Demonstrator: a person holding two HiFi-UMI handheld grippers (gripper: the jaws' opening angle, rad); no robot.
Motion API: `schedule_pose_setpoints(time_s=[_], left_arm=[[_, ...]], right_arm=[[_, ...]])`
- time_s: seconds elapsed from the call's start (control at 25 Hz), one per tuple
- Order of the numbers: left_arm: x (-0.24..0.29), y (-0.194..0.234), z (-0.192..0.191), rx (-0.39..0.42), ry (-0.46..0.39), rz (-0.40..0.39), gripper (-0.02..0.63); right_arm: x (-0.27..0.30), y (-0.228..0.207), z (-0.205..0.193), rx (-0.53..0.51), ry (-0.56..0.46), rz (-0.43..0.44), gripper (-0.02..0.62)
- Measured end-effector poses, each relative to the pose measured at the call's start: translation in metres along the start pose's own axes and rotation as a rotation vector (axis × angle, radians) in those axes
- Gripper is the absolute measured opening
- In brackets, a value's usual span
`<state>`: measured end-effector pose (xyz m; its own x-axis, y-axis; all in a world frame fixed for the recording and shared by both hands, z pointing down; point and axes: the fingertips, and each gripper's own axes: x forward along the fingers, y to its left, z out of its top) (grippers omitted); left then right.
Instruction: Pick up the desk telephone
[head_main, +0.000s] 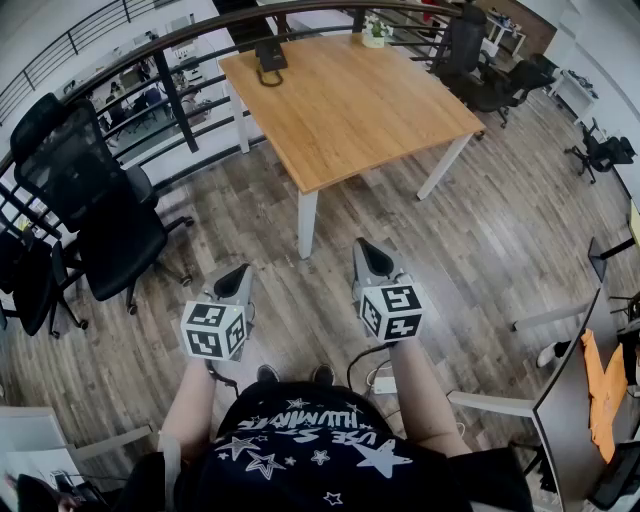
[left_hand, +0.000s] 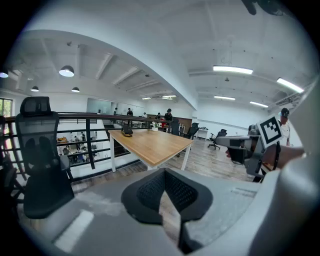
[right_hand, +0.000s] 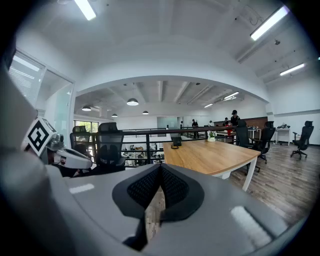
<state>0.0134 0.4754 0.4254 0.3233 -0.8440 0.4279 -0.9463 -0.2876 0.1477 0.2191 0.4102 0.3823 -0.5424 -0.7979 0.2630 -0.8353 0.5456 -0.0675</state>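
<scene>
Floorboards lie between the person and the tabletop, with the phone at its 11 o'clock corner, so the left tool and right tool, likely out of reach, are closed and empty.

The person is wearing a black shirt printed with white stars and white lettering, and dark shoes. The left gripper and right gripper are showing pale grey shells with black tips. Each is carrying a white cube of black square markers. Black dimpled pads are lining the jaws. A dark cable is trailing beneath the right gripper.
</scene>
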Motion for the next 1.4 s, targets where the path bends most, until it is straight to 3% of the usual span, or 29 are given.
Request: schedule_pose_setpoints(time_s=[0.4,0.72,1.12,1.4], left_arm=[[0.016,-0.027,-0.002,0.004,0.02,0.001,0.002],[0.011,-0.042,-0.035,-0.047,0.069,0.058,0.002],[0.046,-0.01,-0.042,-0.099,0.097,0.046,0.002],[0.107,0.039,-0.016,-0.106,0.088,-0.013,0.002]], right_arm=[[0.005,-0.008,-0.003,0.008,-0.004,0.042,0.0],[0.0,-0.021,-0.022,0.082,-0.023,0.097,0.0],[0.032,-0.021,-0.04,0.002,0.024,0.099,0.002],[0.09,-0.056,-0.022,-0.005,0.033,0.001,0.002]])
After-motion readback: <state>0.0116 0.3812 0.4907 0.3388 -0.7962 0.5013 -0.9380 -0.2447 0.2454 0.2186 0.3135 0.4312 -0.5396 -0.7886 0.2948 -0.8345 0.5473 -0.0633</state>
